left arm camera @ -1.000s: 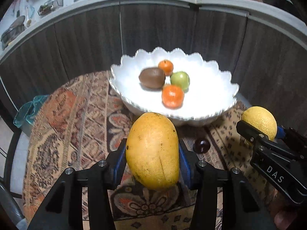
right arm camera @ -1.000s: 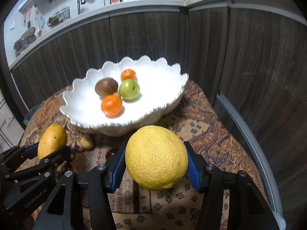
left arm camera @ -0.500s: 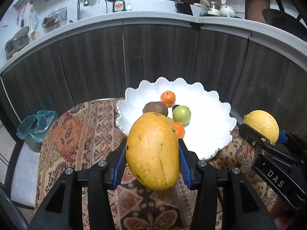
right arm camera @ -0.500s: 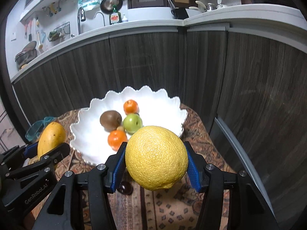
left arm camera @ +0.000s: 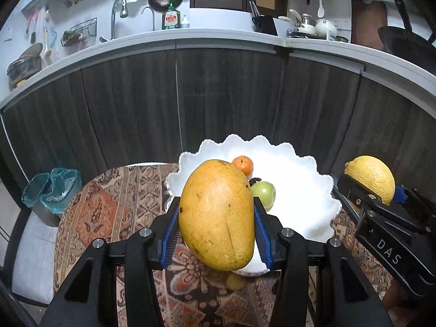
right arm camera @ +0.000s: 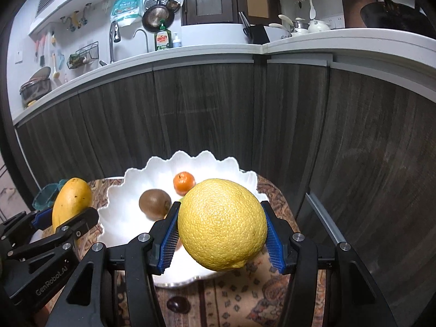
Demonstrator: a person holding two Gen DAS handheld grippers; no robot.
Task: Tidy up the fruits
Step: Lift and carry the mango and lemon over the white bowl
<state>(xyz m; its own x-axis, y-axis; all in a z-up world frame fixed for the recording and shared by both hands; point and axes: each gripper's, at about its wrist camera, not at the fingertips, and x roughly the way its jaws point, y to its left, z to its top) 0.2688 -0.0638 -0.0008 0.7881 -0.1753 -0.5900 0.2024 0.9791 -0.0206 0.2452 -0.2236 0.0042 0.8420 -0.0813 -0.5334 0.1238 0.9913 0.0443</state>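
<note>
My left gripper point(left arm camera: 216, 231) is shut on a yellow-orange mango point(left arm camera: 218, 212), held above the near rim of a white scalloped bowl point(left arm camera: 305, 218). My right gripper point(right arm camera: 222, 234) is shut on a large yellow lemon point(right arm camera: 222, 223), also held above the bowl point(right arm camera: 122, 218). In the bowl lie an orange mandarin point(right arm camera: 184, 182), a brown kiwi point(right arm camera: 154, 203) and a green apple point(left arm camera: 263, 192). The mango also shows at the left of the right wrist view point(right arm camera: 70, 201), and the lemon at the right of the left wrist view point(left arm camera: 372, 178).
The bowl stands on a round table with a patterned cloth point(left arm camera: 109, 204). A small dark fruit point(right arm camera: 177, 304) and a small yellow fruit point(left arm camera: 235, 282) lie on the cloth near the bowl. Dark cabinet fronts point(left arm camera: 218, 103) stand close behind. A bin with a blue bag point(left arm camera: 51, 190) stands at the left.
Both grippers have risen and tilted up with their fruits still held. The bowl now sits lower and smaller in both views, and the kitchen counter has come into sight.
</note>
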